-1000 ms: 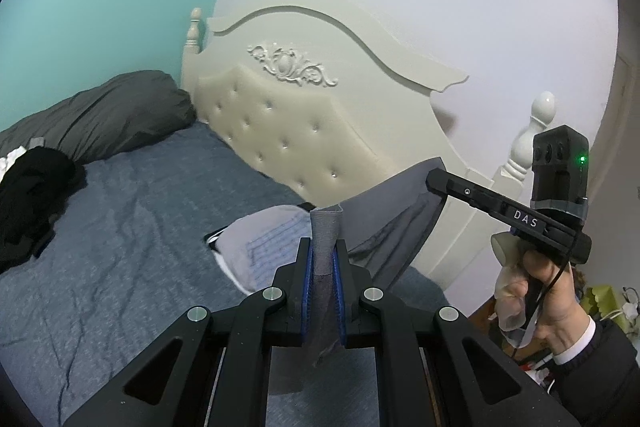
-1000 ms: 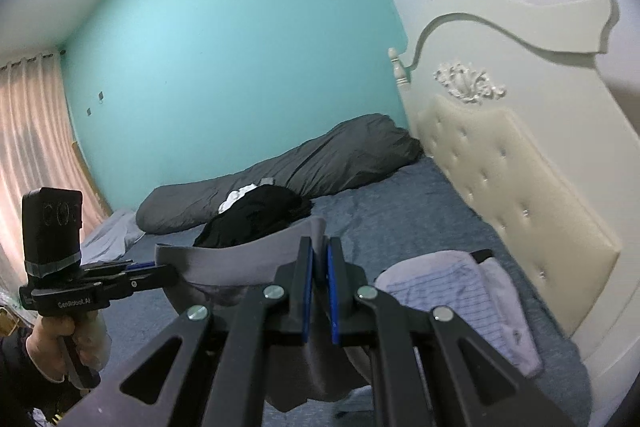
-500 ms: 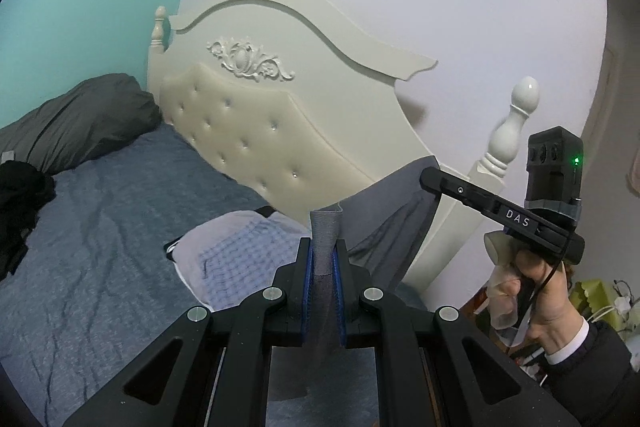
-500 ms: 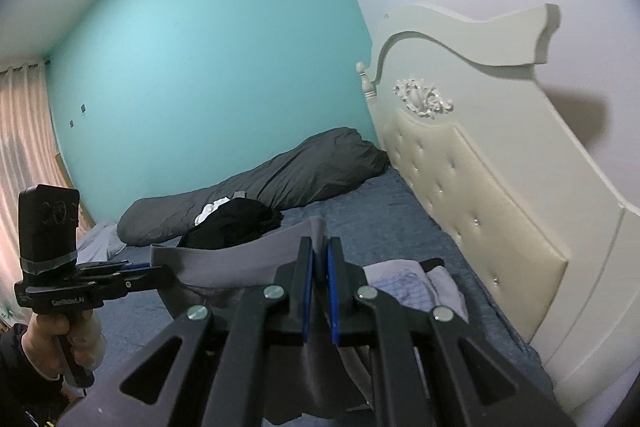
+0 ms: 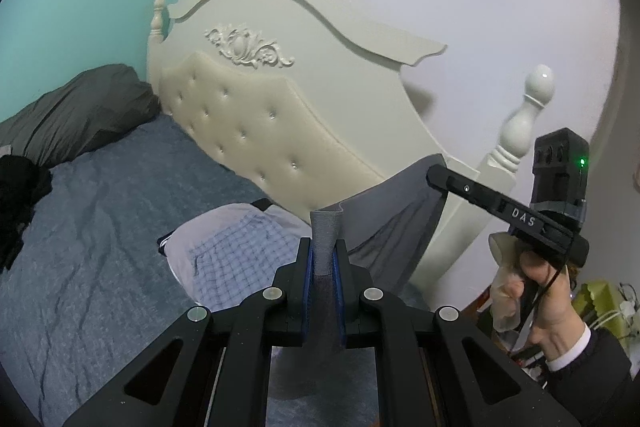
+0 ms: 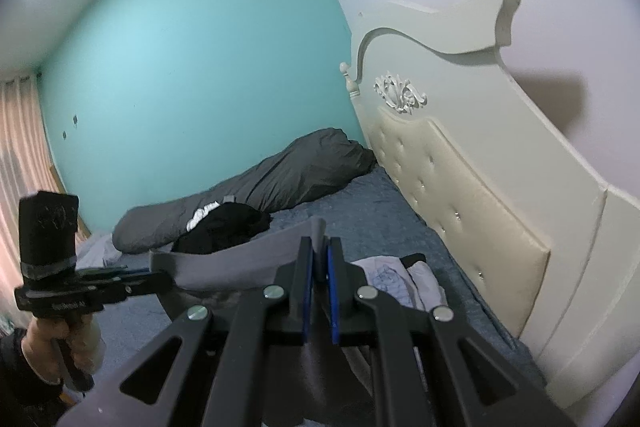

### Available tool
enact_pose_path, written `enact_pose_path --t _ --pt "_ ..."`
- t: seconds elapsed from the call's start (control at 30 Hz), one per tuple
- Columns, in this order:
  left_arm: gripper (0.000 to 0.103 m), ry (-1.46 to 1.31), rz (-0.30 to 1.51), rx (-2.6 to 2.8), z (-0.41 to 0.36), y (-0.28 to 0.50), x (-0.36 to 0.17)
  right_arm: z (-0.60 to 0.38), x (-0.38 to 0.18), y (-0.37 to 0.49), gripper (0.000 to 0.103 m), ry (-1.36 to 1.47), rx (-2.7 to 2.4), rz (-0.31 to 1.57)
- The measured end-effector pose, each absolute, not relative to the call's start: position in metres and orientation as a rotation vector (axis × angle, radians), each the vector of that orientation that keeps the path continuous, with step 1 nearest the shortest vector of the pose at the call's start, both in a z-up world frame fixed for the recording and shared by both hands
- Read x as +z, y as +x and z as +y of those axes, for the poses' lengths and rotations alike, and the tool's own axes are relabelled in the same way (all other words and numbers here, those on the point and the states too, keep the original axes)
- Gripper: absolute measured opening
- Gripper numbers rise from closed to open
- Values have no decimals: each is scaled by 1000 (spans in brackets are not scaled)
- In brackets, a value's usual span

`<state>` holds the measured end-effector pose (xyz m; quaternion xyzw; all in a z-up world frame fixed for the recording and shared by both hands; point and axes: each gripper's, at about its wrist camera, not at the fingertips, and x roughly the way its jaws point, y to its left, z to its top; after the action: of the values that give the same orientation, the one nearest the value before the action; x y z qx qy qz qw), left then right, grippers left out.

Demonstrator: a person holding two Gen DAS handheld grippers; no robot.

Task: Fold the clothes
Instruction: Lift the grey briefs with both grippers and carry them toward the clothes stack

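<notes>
The cream headboard (image 5: 256,115) serves as the landmark. Farthest left of it, against the teal wall (image 6: 180,67), a rolled dark grey duvet (image 6: 280,175) lies along the far edge of the bed (image 5: 100,227), with a black garment (image 6: 224,227) heaped just in front of it. Nearer the headboard's foot, a small pile of folded clothes (image 5: 236,255), a checked piece on top, rests on the blue sheet.

In front of the headboard and above that pile, a grey garment (image 5: 384,223) hangs stretched between the two tools. The left gripper (image 5: 324,259) has its blue pads pressed together on one bunched corner of the grey garment, the cloth sticking up between them. To its right, at the headboard's near post (image 5: 524,123), the right gripper (image 5: 434,173) pinches the other corner; its own camera shows the jaws closed on the cloth edge. The right hand (image 5: 540,291), in a dark sleeve with a white cuff, grips the handle below.
</notes>
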<state>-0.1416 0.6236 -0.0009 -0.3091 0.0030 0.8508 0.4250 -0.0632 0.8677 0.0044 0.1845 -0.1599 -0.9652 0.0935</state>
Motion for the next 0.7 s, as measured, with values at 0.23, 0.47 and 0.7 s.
enact_pose_path --t 0.23,0.47,0.7 --pt "10 -841 -6 2144 635 -177 -24 873 -19 -99 6 627 -2865 -494" --pt "10 -889 -8 2152 643 -210 -49 883 -46 -140 6 702 -2865 -536" --pt "10 -934 -25 2176 644 -248 -71 878 -62 -182 6 785 -2856 -470"
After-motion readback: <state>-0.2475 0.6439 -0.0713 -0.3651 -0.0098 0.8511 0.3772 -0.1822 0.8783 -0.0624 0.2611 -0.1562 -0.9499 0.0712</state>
